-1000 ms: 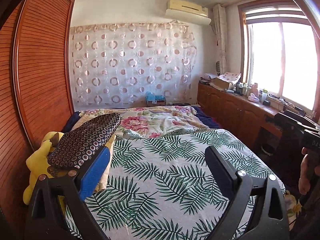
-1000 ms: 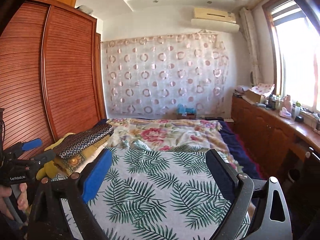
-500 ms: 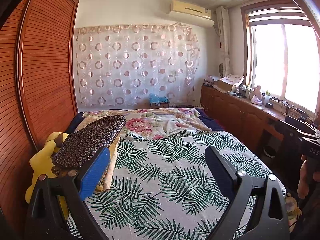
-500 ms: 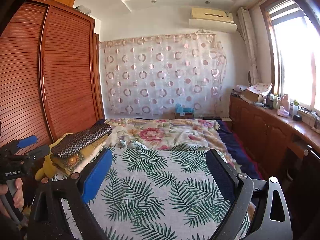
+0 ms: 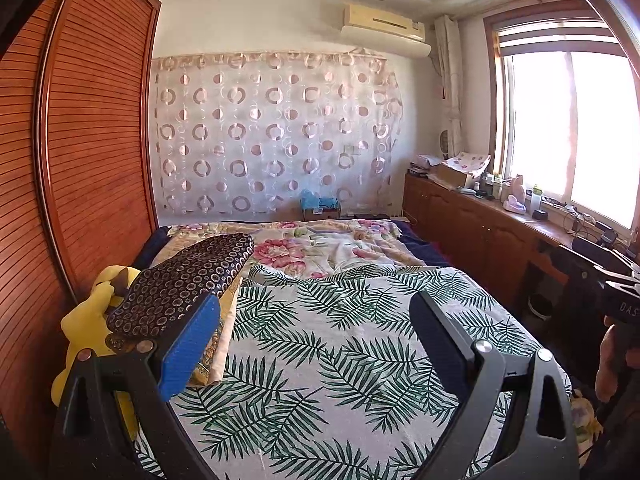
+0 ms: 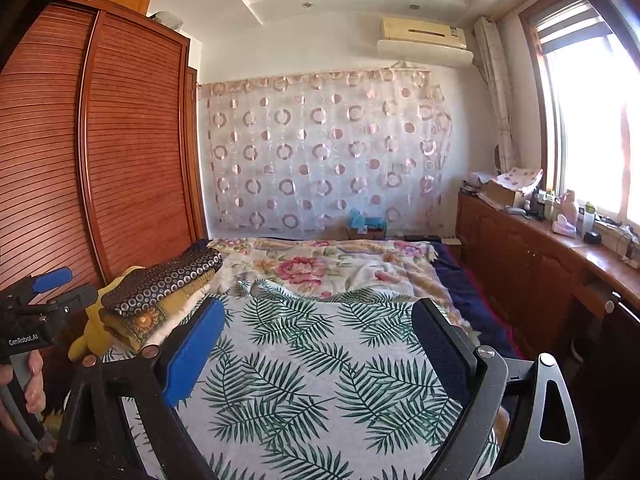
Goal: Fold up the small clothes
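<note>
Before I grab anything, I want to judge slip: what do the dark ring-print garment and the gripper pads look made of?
Dark ring-print garment: apparently thin woven fabric, matte to faintly silky; it lies flat and folded on the stack. Left gripper pads: blue, seemingly rubber or foam, matte with a fine grainy texture.

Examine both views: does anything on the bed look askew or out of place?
The folded stack sits neatly at the bed's left edge. Only oddity: the floral blanket beyond the leaf-print sheet lies rumpled.
</note>
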A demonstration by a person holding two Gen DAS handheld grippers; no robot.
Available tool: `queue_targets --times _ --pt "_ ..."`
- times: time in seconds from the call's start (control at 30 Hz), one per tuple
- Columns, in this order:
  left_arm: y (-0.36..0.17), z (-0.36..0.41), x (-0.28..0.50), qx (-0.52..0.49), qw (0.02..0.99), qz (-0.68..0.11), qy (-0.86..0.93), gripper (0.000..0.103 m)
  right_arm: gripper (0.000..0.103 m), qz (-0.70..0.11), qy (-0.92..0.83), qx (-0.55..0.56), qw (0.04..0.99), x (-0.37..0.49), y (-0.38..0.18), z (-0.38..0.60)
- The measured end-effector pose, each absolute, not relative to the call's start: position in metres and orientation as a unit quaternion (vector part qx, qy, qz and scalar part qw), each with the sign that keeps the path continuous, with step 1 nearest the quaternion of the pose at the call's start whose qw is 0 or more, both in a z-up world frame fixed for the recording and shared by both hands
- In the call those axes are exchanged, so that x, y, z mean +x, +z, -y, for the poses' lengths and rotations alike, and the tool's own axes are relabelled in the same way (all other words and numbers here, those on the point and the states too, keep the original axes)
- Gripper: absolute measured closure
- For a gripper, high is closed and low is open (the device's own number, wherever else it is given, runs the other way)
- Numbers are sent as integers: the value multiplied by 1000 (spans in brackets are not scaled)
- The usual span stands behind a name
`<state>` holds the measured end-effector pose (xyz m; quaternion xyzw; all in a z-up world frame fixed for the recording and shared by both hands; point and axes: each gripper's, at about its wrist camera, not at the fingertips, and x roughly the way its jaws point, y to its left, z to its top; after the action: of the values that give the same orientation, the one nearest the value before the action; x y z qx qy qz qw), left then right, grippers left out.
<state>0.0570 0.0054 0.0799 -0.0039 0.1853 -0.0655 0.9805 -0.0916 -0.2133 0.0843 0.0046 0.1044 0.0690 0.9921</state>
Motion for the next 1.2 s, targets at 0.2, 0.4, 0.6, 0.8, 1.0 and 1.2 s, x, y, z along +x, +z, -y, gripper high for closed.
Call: queue_targets --times 0.2,0.4,0.6,0.8,1.0,1.2 --pt "80 -5 57 -4 980 -186 -66 7 8 -105 70 5 992 -91 83 216" --pt "80 -6 57 -4 980 -186 -65 7 8 -103 70 5 992 -91 84 220" --pt "80 -6 57 -4 980 -186 -65 7 8 -103 70 4 992 -91 83 220" --pt "80 -6 57 -3 980 -186 -64 7 8 -103 72 3 992 -92 83 223" --pt "80 -6 57 -3 980 -186 -64 7 8 -104 73 2 992 -92 82 224" --pt "81 -6 57 -3 980 -186 -65 7 8 -104 73 3 992 -92 82 226"
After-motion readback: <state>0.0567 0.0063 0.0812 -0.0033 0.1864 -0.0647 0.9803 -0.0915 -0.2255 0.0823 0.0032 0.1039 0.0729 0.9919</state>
